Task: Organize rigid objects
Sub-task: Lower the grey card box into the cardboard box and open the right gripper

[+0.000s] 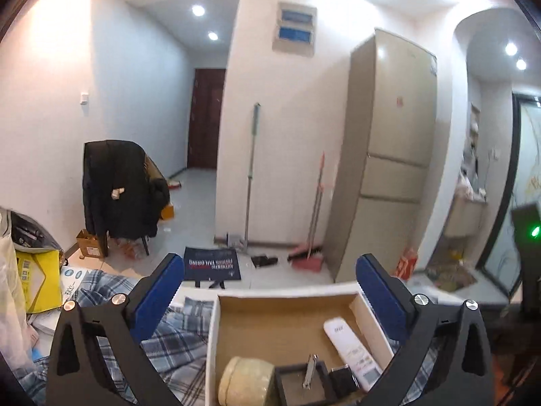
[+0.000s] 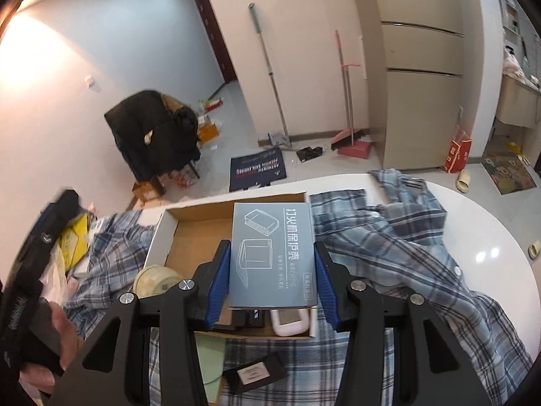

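Gripping a grey printed box (image 2: 272,253) over the carton (image 2: 159,237).

Bright indoor light, heavy fisheye bend, soft focus toward the rims.

Recessed ceiling lights (image 1: 198,10) at 12 o'clock and 2 o'clock burn white in the left view, and a warm wash blows out the wall (image 2: 40,61) at 10 o'clock in both views. The white table (image 2: 487,253) carries a round glare spot at 3 o'clock in the right view. The fridge (image 1: 392,142) looks smeared, and its edges bow outward. Black vignette fills every corner. A green LED (image 1: 535,231) flares at 3 o'clock.
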### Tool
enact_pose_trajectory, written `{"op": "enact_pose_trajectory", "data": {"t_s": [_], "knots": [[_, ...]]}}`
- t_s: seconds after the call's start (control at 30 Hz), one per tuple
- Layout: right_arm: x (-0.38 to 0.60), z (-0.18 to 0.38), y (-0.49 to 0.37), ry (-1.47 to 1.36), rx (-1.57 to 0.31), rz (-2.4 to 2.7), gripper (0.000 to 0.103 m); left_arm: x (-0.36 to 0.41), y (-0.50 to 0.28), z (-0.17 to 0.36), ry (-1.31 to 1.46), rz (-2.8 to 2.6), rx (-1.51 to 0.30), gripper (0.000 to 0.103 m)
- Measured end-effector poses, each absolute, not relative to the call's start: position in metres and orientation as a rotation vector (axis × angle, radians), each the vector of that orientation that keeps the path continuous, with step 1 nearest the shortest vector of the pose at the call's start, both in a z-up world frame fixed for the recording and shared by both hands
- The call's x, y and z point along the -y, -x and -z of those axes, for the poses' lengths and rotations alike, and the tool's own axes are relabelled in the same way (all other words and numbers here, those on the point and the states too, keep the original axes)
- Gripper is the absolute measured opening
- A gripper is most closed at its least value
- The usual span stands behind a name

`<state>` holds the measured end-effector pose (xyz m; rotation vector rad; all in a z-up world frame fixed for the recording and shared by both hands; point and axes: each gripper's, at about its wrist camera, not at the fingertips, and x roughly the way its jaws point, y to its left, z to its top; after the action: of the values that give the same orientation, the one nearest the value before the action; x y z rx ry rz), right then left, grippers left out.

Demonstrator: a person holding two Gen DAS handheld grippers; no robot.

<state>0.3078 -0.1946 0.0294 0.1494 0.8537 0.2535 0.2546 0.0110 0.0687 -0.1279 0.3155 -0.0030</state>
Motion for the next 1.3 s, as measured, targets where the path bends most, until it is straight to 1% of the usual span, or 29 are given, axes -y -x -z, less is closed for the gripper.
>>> {"op": "enact_pose_trajectory", "data": {"t_s": [0.2, 0.37, 0.5, 0.63, 0.83, 1.07, 1.2, 1.23, 1.3], "knots": [[0.156, -0.002, -0.328, -0.091, -0.935, -0.256, 0.046, -0.031, -0.265, -0.06, 0.137, -0.056, -0.376, 0.103], [0.129, 0.03, -0.345, -0.098, -1.012, -0.286, 0.046, -0.049, -0.275, -0.051, 0.191, -0.072, -0.426, 0.103], [0.111, 0.047, -0.352, -0.061, -1.037, -0.288, 0.046, -0.058, -0.278, -0.049, 0.252, -0.052, -0.432, 0.103], [0.105, 0.06, -0.363, -0.055, -1.051, -0.267, 0.046, -0.061, -0.276, -0.051, 0.251, -0.054, -0.425, 0.103], [0.104, 0.071, -0.376, -0.049, -1.079, -0.247, 0.046, -0.062, -0.278, -0.049, 0.247, -0.055, -0.434, 0.103], [0.102, 0.072, -0.379, -0.029, -1.07, -0.252, 0.046, -0.062, -0.282, -0.048, 0.246, -0.058, -0.445, 0.103], [0.102, 0.072, -0.379, -0.033, -1.07, -0.266, 0.052, -0.063, -0.281, -0.049, 0.24, -0.06, -0.439, 0.103], [0.103, 0.07, -0.379, -0.034, -1.069, -0.269, 0.054, -0.062, -0.281, -0.05, 0.238, -0.058, -0.435, 0.103], [0.108, 0.065, -0.376, -0.037, -1.06, -0.264, 0.055, -0.061, -0.279, -0.052, 0.234, -0.051, -0.426, 0.103]]}}
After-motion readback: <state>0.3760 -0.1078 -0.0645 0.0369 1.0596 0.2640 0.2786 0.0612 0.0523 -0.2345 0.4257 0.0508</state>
